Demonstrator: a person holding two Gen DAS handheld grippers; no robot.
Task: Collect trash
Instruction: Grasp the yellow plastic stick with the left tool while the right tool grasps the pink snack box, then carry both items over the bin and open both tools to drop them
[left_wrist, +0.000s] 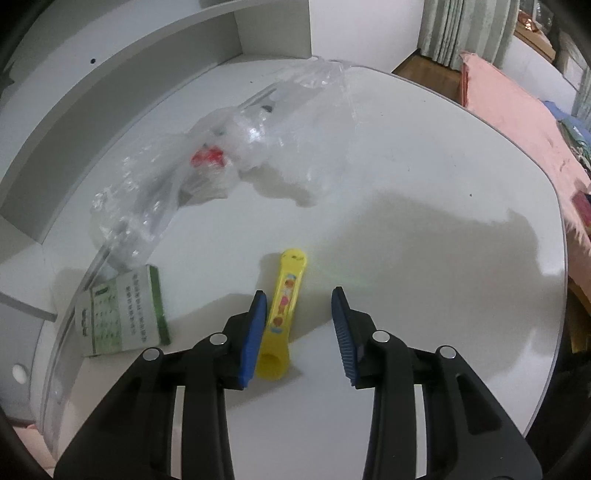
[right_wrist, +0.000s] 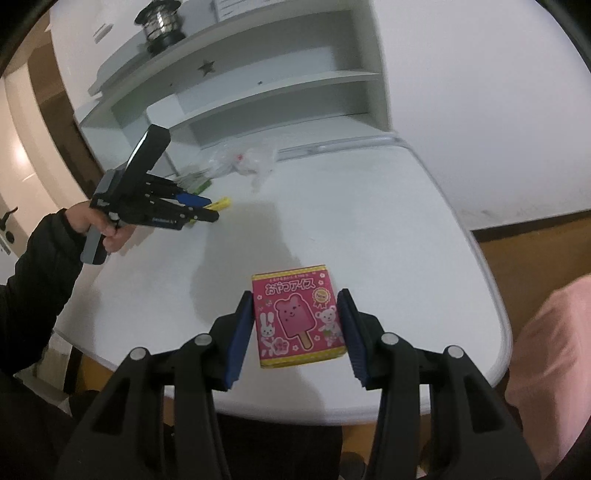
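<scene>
Right tool (right_wrist: 295, 328): both blue pads are pressed against the sides of a pink ice-cream box (right_wrist: 298, 320), which is gripped between them above the near part of the white worktop (right_wrist: 388, 229). The box's printed face, showing a bear-shaped ice pop and a rabbit, faces the camera.

Left tool (left_wrist: 298, 325): jaws partly apart, gripping nothing. A yellow plastic piece (left_wrist: 283, 310) lies flat on the worktop (left_wrist: 424, 221) between the pads, just beside the left-hand pad and clear of the right-hand one. In the right wrist view this tool (right_wrist: 210, 210) is held by a hand (right_wrist: 99, 229) in a dark sleeve, angled down at the worktop's far left part.

A crumpled clear plastic bag (left_wrist: 221, 155) with a red item inside lies beyond the yellow piece, near the shelf unit (right_wrist: 258, 74). A green-and-white packet (left_wrist: 122, 310) lies just to the left of the left tool.
</scene>
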